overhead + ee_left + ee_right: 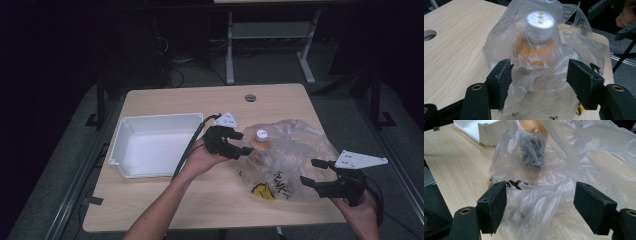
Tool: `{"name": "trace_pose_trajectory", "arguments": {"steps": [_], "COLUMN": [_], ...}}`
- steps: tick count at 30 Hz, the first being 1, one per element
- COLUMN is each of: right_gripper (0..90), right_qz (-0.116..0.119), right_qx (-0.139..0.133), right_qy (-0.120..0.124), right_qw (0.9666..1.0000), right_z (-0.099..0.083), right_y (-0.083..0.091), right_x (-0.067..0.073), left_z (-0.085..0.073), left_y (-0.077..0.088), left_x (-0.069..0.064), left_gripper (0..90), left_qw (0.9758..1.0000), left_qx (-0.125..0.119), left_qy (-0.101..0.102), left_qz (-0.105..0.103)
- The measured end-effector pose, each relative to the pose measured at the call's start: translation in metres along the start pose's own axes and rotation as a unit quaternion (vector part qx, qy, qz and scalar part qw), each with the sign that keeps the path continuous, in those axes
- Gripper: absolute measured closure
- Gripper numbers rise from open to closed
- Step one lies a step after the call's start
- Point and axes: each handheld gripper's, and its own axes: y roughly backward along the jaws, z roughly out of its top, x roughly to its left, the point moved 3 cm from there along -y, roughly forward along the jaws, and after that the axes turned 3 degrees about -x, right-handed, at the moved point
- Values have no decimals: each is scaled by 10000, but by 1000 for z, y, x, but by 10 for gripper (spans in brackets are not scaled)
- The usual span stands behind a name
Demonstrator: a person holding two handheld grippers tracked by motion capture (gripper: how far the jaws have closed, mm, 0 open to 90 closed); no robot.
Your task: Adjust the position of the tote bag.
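Clear plastic bag (292, 157) on the desk (165, 200) hides an upright bottle (539, 37); left gripper (241, 142), nearer, straddles it wide open, not gripping. Right gripper (316, 172) gapes empty by the bag's edge.

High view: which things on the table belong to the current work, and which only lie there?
In the work:
clear crumpled plastic bag
white-capped orange bottle inside it
left gripper, jaws open
right gripper, jaws open

Lying about:
white rectangular plastic tray

Bag (292, 150): thin clear plastic, crinkled, glossy. Bench (165, 200): pale wood grain, matt. Tray (125, 150): white plastic (smooth). Tool pads (501, 77): black, matt, scuffed.
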Motion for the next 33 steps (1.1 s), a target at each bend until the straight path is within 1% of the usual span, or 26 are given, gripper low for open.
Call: {"name": "trace_pose_trajectory", "arguments": {"steps": [4, 7, 10, 15, 17, 19, 20, 21, 25, 26, 27, 29, 30, 31, 33], "right_gripper": [259, 260, 261, 261, 262, 262, 262, 262, 262, 263, 263, 263, 263, 263, 263], "right_qz": [-1, -7, -1, 5, 5, 5, 6, 3, -3, -1, 4, 8, 16, 13, 11], "right_qx": [-8, -25, -37, -25, -25, -26, -19, -10, 3, 4, 19, 24, 38, 26, 38], "right_qy": [-7, 2, -12, 13, 12, 8, -6, 1, 10, 13, 17, 11, -11, 16, 10], "right_qw": [10000, 10000, 10000, 10000, 10000, 10000, 10000, 10000, 10000, 10000, 10000, 10000, 10000, 10000, 10000], "right_z": [0, 0, 0, 0, 0, 0, 0, 0, 1, 1, 1, 0, 0, 0, 0], "right_y": [1, 1, 2, 1, 1, 1, 1, 1, 0, -1, -2, -2, -2, -2, -2], "right_x": [0, 0, 0, 0, 0, 0, 0, 0, 1, 1, 1, 1, 1, 1, 1], "left_z": [0, 0, -1, -2, -3, -3, -3, -3, -4, -4, -5, -6, -6, -7, -9], "left_y": [-9, -13, -16, -15, -14, -14, -14, -14, -14, -13, -14, -13, -13, -13, -12], "left_x": [1, 1, 2, 5, 5, 4, 5, 4, 5, 5, 4, 4, 4, 3, 4], "left_gripper": [371, 387, 430, 522, 575, 625, 625, 681, 778, 778, 832, 861, 872, 877, 882], "left_qw": [9999, 9999, 9998, 9997, 9997, 9997, 9996, 9996, 9996, 9995, 9995, 9993, 9992, 9993, 9991], "left_qx": [143, 163, 201, 232, 227, 231, 281, 281, 278, 288, 298, 336, 343, 349, 381], "left_qy": [-21, -12, -37, -8, 20, -6, -68, -79, -92, -96, -99, -168, -176, -143, -178], "left_qz": [32, 47, 74, 40, 3, -6, 5, 13, 11, -6, 18, 47, 48, 62, 83]}}
